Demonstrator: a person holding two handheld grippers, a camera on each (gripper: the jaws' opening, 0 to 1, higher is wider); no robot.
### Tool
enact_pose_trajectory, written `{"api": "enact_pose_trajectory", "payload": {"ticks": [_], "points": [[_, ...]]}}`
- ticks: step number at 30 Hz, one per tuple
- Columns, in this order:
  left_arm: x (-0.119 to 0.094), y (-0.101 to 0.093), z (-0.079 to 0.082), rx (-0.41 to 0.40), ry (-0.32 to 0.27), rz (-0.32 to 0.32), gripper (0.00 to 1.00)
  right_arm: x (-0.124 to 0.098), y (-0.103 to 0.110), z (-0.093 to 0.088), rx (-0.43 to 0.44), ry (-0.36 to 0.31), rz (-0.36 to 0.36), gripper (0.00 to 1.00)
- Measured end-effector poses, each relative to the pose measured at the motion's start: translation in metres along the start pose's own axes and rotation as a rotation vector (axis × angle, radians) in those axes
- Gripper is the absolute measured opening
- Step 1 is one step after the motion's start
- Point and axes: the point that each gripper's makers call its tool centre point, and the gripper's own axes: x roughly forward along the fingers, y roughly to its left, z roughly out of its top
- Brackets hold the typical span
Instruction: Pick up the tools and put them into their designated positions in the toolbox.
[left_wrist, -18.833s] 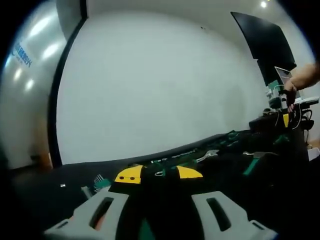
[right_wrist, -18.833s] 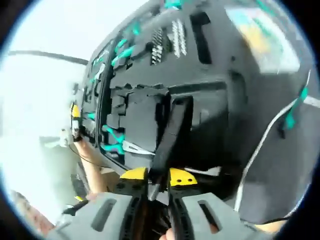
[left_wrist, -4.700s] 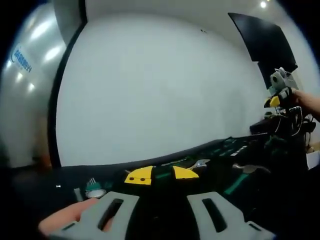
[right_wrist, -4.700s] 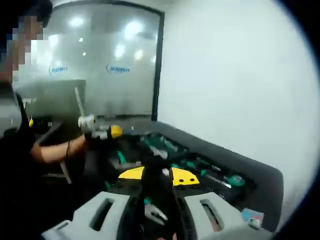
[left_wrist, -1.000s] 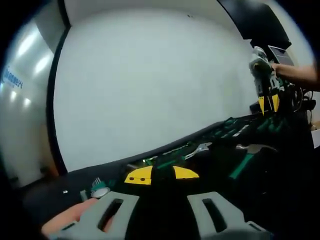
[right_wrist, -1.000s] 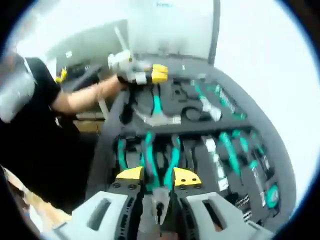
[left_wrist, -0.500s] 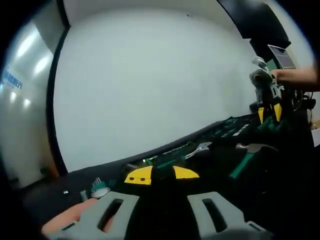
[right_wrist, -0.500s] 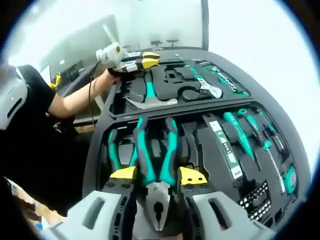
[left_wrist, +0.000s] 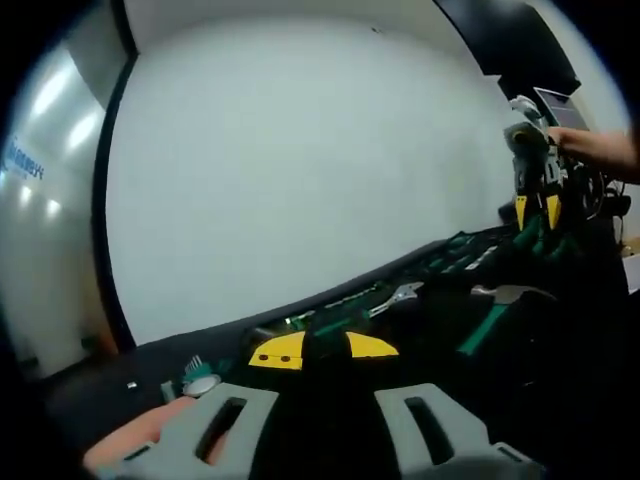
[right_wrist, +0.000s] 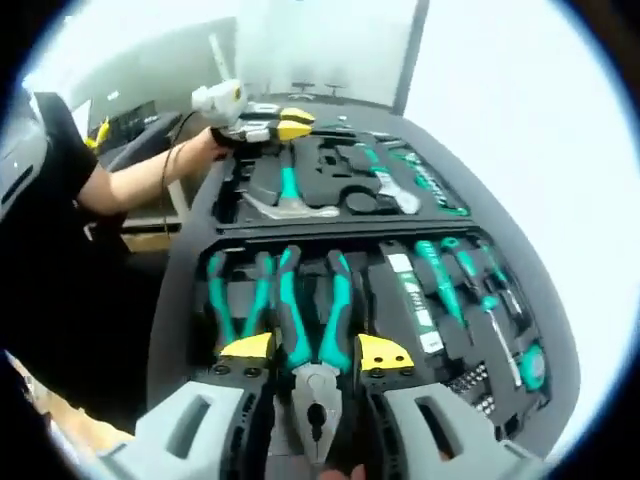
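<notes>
One pair of pliers (right_wrist: 318, 330), seemingly gripped, above toolbox (right_wrist: 540, 300).

The right gripper (right_wrist: 314, 352) is closed on the head of teal-handled pliers (right_wrist: 312, 330), handles pointing away over the toolbox (right_wrist: 190, 290). In the foam, another pair of pliers (right_wrist: 232, 295) lies just left, screwdrivers (right_wrist: 455, 275) to the right, a hammer (right_wrist: 287, 195) and wrench (right_wrist: 395, 190) farther back. The left gripper (right_wrist: 285, 125) hovers at the far edge, held by a hand (right_wrist: 205, 145).

Right gripper (right_wrist: 315, 355) fingers clamped on something, left gripper (left_wrist: 325, 347) seemingly open, low
</notes>
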Motion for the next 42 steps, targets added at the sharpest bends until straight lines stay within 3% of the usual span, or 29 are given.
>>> {"api": "enact_pose_trajectory", "payload": {"ticks": [2, 4, 6, 9, 11, 12, 13, 14, 16, 18, 19, 20, 21, 22, 23, 24, 26, 28, 30, 32, 33, 34, 37, 39, 41, 42], "points": [[0.0, 0.0, 0.0, 0.001, 0.0, 0.002, 0.11, 0.008, -0.008, -0.006, -0.017, 0.028, -0.017, 0.28], [-0.001, -0.001, 0.001, 0.0, 0.0, 0.004, 0.11, 0.014, -0.005, -0.017, -0.014, 0.07, 0.011, 0.28], [-0.001, -0.001, 0.001, 0.0, 0.001, 0.003, 0.11, 0.013, -0.003, -0.016, -0.011, 0.05, 0.022, 0.29], [-0.002, -0.002, 0.002, -0.004, -0.001, 0.0, 0.11, 0.012, 0.001, -0.007, -0.153, 0.0, 0.05, 0.28], [-0.006, -0.003, 0.009, 0.001, -0.017, 0.024, 0.09, 0.005, 0.002, 0.005, -0.107, -0.08, 0.06, 0.28], [-0.006, -0.001, 0.021, 0.08, -0.059, 0.076, 0.08, -0.002, -0.004, 0.008, -0.078, -0.093, 0.028, 0.29], [-0.004, -0.003, 0.025, 0.097, -0.082, 0.072, 0.08, -0.017, -0.014, 0.018, -0.054, -0.16, -0.034, 0.29], [-0.002, -0.006, 0.027, 0.038, -0.079, 0.07, 0.08, -0.033, -0.023, 0.029, -0.018, -0.25, -0.099, 0.27], [0.0, -0.001, 0.029, 0.003, 0.0, 0.114, 0.07, -0.063, -0.031, 0.047, 0.068, -0.435, -0.221, 0.22], [0.001, -0.008, 0.052, 0.005, -0.023, 0.12, 0.05, -0.087, -0.033, 0.055, 0.108, -0.586, -0.339, 0.14], [0.003, -0.019, 0.073, -0.013, -0.051, 0.114, 0.05, -0.094, -0.032, 0.053, 0.088, -0.634, -0.4, 0.11], [0.006, -0.03, 0.081, -0.03, -0.063, 0.074, 0.05, -0.096, -0.03, 0.049, 0.057, -0.656, -0.459, 0.1], [0.008, -0.05, 0.093, -0.032, -0.081, 0.017, 0.05, -0.093, -0.029, 0.04, 0.102, -0.644, -0.507, 0.1], [0.013, -0.083, 0.108, -0.041, -0.098, -0.071, 0.05, -0.086, -0.027, 0.024, 0.164, -0.596, -0.532, 0.09], [0.017, -0.105, 0.11, -0.055, -0.076, -0.13, 0.05, -0.078, -0.024, 0.013, 0.215, -0.566, -0.533, 0.07], [0.02, -0.138, 0.11, -0.086, -0.041, -0.214, 0.05, -0.067, -0.019, -0.002, 0.188, -0.468, -0.553, 0.04], [0.025, -0.181, 0.106, -0.117, 0.012, -0.314, 0.05, -0.049, -0.003, -0.017, 0.124, -0.338, -0.511, 0.01], [0.035, -0.201, 0.096, -0.094, 0.044, -0.354, 0.05, -0.037, 0.007, -0.02, 0.109, -0.316, -0.491, 0.08], [0.04, -0.21, 0.084, -0.052, 0.088, -0.37, 0.06, -0.029, 0.014, -0.028, 0.038, -0.227, -0.485, 0.14], [0.046, -0.217, 0.079, -0.042, 0.119, -0.39, 0.07, -0.027, 0.009, -0.032, 0.059, -0.232, -0.501, 0.13], [0.047, -0.219, 0.082, -0.04, 0.106, -0.392, 0.07, -0.026, -0.001, -0.038, 0.108, -0.238, -0.516, 0.1], [0.048, -0.224, 0.085, -0.032, 0.094, -0.405, 0.07, -0.025, -0.002, -0.029, 0.119, -0.304, -0.504, 0.1], [0.05, -0.234, 0.086, 0.034, 0.103, -0.421, 0.08, -0.02, -0.006, -0.028, 0.211, -0.348, -0.445, 0.04], [0.051, -0.24, 0.089, 0.067, 0.093, -0.426, 0.08, -0.017, -0.006, -0.022, 0.188, -0.352, -0.455, 0.0], [0.054, -0.245, 0.092, 0.062, 0.088, -0.438, 0.08, -0.016, -0.005, -0.02, 0.08, -0.301, -0.482, 0.0], [0.056, -0.247, 0.093, 0.054, 0.089, -0.441, 0.08, -0.017, -0.007, -0.022, 0.088, -0.294, -0.48, 0.0]]}}
